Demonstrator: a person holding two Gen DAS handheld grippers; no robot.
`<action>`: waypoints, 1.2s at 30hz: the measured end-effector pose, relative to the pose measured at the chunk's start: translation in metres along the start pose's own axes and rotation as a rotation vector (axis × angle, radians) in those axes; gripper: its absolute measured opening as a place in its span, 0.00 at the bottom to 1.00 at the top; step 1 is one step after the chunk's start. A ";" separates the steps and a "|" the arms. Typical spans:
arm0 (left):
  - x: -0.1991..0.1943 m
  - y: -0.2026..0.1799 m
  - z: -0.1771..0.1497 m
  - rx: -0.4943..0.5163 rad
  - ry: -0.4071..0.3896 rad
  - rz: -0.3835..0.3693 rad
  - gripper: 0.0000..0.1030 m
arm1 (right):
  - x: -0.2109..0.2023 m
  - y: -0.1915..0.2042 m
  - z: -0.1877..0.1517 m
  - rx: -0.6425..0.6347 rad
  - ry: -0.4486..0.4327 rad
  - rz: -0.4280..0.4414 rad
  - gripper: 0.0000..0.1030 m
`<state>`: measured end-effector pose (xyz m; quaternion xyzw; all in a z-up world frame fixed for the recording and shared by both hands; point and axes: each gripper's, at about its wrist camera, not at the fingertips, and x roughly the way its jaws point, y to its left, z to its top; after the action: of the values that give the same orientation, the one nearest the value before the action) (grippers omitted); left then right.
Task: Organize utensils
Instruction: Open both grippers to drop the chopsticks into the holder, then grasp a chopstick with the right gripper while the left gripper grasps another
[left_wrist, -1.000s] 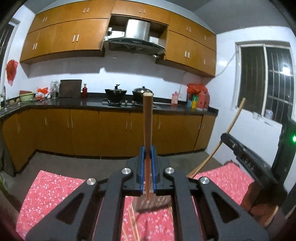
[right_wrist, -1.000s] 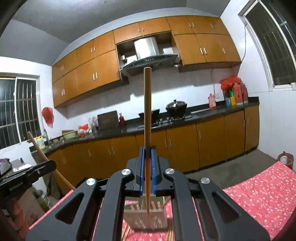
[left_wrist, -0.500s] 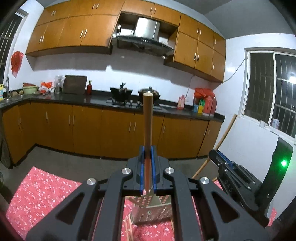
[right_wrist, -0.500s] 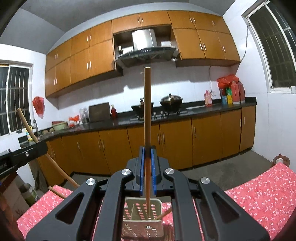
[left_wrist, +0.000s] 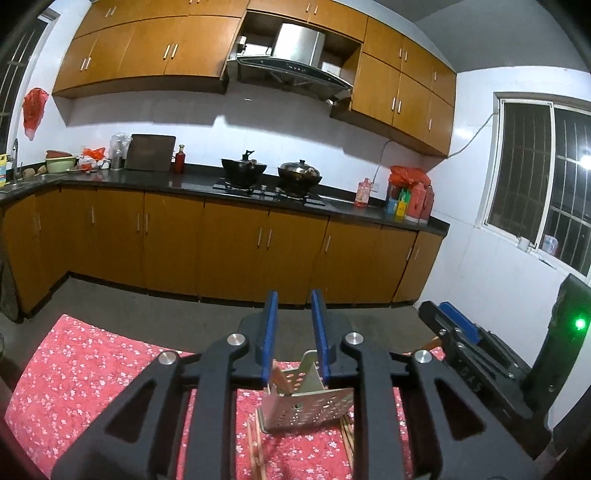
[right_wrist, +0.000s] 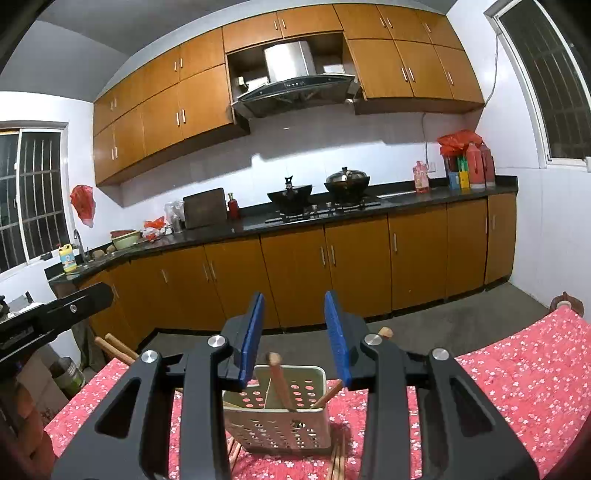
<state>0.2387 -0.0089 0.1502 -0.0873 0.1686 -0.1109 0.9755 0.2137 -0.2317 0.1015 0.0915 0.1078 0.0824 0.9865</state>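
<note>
Now, with the perforated holder as the landmark:

Holder: the pale perforated holder (right_wrist: 277, 413) stands upright on the red floral cloth (right_wrist: 517, 376); in the left wrist view it (left_wrist: 306, 402) appears turned corner-on.

Left tongs: the left gripper (left_wrist: 294, 332) hangs above the holder with its blue pads (left_wrist: 269, 332) parted. Nothing lies between them and they touch nothing. They are released.

Right tongs: the right gripper (right_wrist: 294, 336) is also above the holder, its blue pads (right_wrist: 335, 336) spread wider than the left pair, with a clear gap on each side of the stick below. Released as well, gripping nothing.

Stick under right tongs: a wooden chopstick (right_wrist: 279, 380) stands inside the holder, leaning a little, its top rising just over the rim and free of both pads.

Second stick: another chopstick (right_wrist: 327, 395) leans inside the holder toward its right wall.

Stick under left tongs: a reddish chopstick tip (left_wrist: 277, 378) shows inside the holder at its left side.

Loose sticks: more chopsticks (right_wrist: 338, 459) lie flat on the cloth at the holder's near foot, some under its left corner (left_wrist: 255, 450) too.

Behind the holder: brown kitchen cabinets (right_wrist: 354, 266) run well beyond the cloth.
</note>
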 end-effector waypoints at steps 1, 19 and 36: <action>-0.006 0.002 0.000 -0.007 -0.006 0.000 0.21 | -0.005 0.001 0.002 -0.002 -0.005 0.001 0.34; -0.038 0.071 -0.121 -0.002 0.262 0.197 0.35 | -0.019 -0.071 -0.122 0.099 0.473 -0.086 0.30; -0.017 0.072 -0.200 -0.014 0.472 0.163 0.35 | -0.002 -0.044 -0.196 0.019 0.682 -0.031 0.14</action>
<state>0.1669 0.0376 -0.0456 -0.0520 0.3990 -0.0478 0.9142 0.1730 -0.2434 -0.0952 0.0664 0.4337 0.0920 0.8939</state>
